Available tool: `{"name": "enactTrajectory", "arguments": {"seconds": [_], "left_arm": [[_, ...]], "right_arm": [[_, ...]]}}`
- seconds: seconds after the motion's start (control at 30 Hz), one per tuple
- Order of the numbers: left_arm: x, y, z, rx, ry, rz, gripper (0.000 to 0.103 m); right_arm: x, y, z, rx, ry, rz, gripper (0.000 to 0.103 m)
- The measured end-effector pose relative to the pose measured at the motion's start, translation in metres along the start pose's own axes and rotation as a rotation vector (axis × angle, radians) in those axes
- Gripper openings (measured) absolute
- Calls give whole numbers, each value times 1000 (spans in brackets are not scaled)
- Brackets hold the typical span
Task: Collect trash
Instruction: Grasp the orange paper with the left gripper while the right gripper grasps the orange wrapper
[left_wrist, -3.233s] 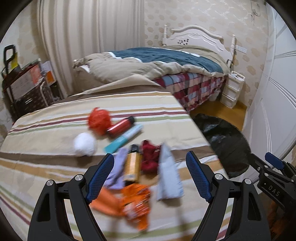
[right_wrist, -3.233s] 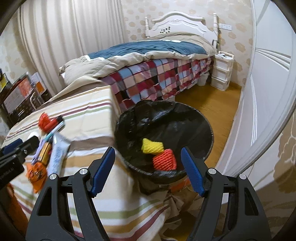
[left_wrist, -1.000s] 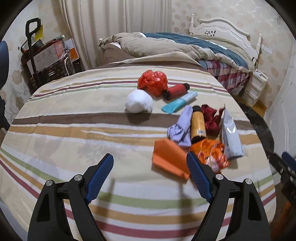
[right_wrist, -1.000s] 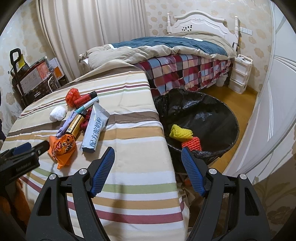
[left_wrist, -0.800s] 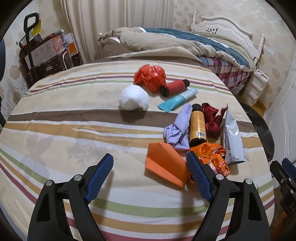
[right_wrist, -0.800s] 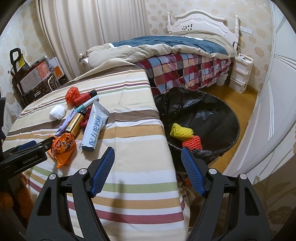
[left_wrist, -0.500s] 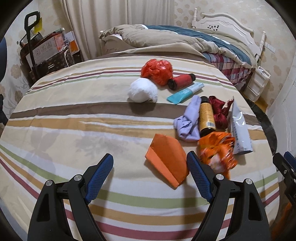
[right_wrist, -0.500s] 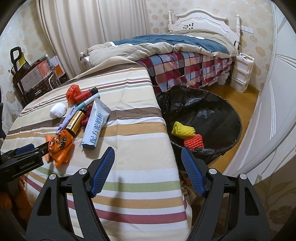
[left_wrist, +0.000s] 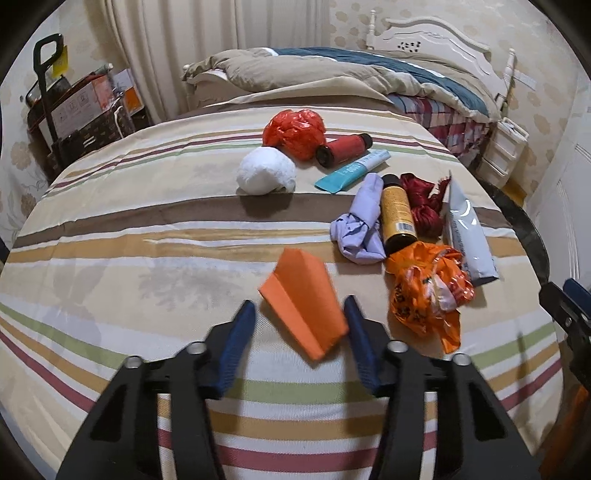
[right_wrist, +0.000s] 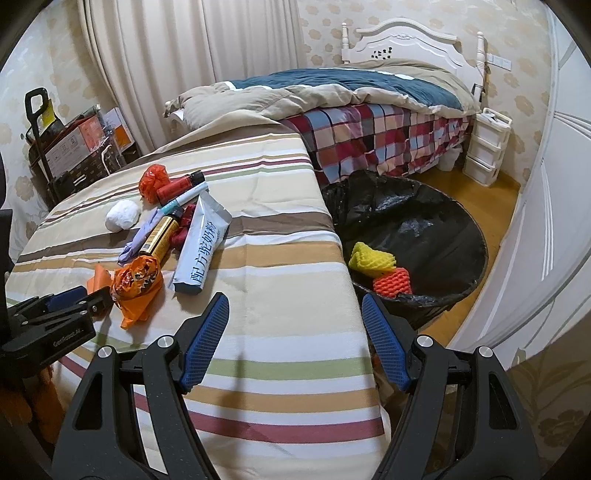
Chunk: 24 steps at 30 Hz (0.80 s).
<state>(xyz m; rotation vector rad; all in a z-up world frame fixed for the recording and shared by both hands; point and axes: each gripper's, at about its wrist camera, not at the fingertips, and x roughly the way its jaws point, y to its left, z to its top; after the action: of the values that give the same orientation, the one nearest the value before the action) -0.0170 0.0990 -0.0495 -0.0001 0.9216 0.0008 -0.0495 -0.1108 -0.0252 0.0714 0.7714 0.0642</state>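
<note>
The left hand-held gripper (left_wrist: 299, 321) sits low over the striped desk (left_wrist: 147, 258), tilted down, its blue fingers (left_wrist: 236, 339) parted on either side of the near corner of a folded orange paper (left_wrist: 303, 295); whether they touch it I cannot tell. Right of the paper lies a crumpled orange wrapper (left_wrist: 428, 288), beyond it a lilac cloth (left_wrist: 360, 229), a brown bottle (left_wrist: 397, 214) and a white pouch (left_wrist: 467, 232). The right hand-held gripper (right_wrist: 295, 332) hovers wide open and empty above the desk's near right edge. At the centre right of its view stands the black-lined trash bin (right_wrist: 424, 221), holding yellow and orange foam nets (right_wrist: 380, 269).
</note>
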Motion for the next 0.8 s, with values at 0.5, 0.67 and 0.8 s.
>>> {"name": "enactTrajectory", "arguments": {"seconds": [0.5, 0.67, 0.8], "left_arm": [[-26, 31, -3, -3, -98, 29, 31], [-31, 50, -3, -22, -117, 57, 31], [-34, 67, -6, -40, -124, 75, 31]], "right_arm": [[-7, 33, 2, -58, -8, 35, 73], [-6, 60, 5, -92, 7, 97, 73], [-3, 82, 7, -126, 16, 129, 73]]}}
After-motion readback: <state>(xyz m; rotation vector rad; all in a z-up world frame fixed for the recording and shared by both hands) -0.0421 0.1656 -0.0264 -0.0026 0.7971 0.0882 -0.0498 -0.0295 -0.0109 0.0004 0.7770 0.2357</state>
